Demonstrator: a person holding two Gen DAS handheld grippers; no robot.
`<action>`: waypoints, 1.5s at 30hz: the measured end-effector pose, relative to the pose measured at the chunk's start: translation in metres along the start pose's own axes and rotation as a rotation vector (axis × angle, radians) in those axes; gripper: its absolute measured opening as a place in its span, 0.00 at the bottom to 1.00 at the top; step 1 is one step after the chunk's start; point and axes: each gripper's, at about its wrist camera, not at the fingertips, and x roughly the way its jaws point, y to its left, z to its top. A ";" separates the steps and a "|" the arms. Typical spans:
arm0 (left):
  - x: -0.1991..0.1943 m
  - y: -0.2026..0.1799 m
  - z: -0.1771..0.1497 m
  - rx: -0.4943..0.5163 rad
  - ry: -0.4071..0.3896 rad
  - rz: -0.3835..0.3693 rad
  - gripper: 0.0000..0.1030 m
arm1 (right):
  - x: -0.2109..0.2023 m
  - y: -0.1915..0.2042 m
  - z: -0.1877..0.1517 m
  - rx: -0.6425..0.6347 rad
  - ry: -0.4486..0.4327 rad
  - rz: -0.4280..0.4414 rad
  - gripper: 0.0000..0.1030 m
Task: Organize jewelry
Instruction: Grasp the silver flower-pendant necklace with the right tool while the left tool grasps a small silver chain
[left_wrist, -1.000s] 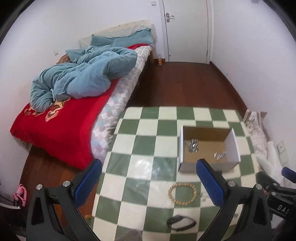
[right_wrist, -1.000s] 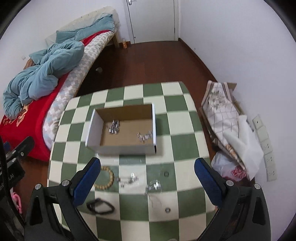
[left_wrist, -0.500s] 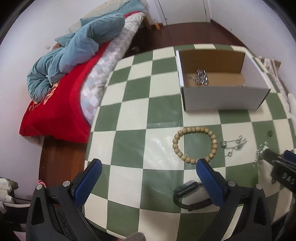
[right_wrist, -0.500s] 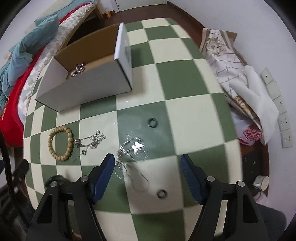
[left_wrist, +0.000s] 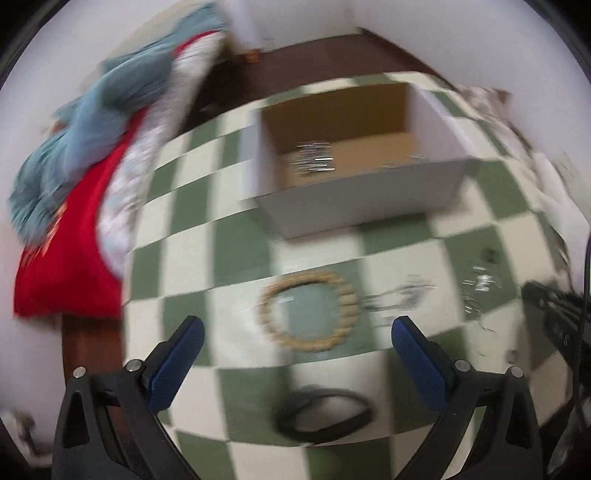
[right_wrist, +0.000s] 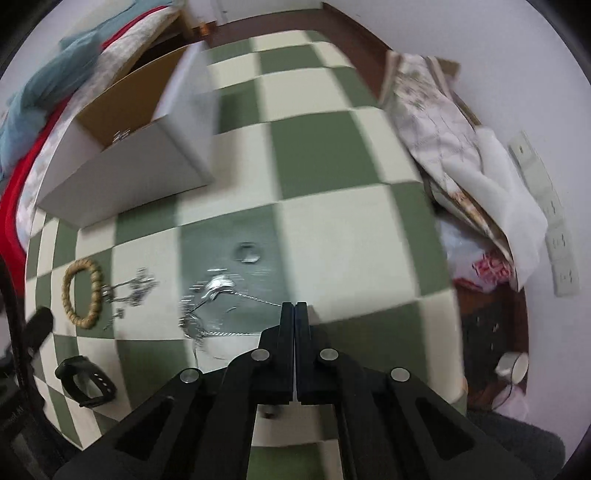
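On the green-and-cream checked table (right_wrist: 332, 155), my right gripper (right_wrist: 295, 306) is shut, and the strands of a silver necklace (right_wrist: 218, 288) run taut into its tips. My left gripper (left_wrist: 297, 325) hangs open just over a wooden bead bracelet (left_wrist: 310, 345), with nothing between its fingers. A second silver chain (left_wrist: 402, 295) lies right of the bracelet (right_wrist: 68, 284). A black watch band (left_wrist: 295, 428) sits near the front edge. An open cardboard box (left_wrist: 354, 199) behind them holds some silver pieces. This view is blurred.
A small ring (right_wrist: 249, 253) lies beyond the necklace. A bed with a red cover and a blue quilt (left_wrist: 74, 206) stands left of the table. Folded cloth and bags (right_wrist: 461, 147) pile up on the floor at the right, beside wall sockets (right_wrist: 557, 236).
Both grippers have sunk close to the table. The right jaws went from wide open to shut at the necklace. The left gripper stayed open and came over the bead bracelet.
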 end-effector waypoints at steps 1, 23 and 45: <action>0.002 -0.012 0.003 0.036 0.009 -0.030 0.99 | -0.001 -0.011 -0.001 0.023 0.004 0.002 0.00; 0.043 -0.072 0.019 0.123 0.109 -0.187 0.07 | -0.006 -0.056 -0.004 0.110 0.032 0.045 0.00; -0.029 0.009 0.023 -0.101 0.004 -0.352 0.00 | -0.034 0.006 0.021 -0.066 0.015 0.187 0.56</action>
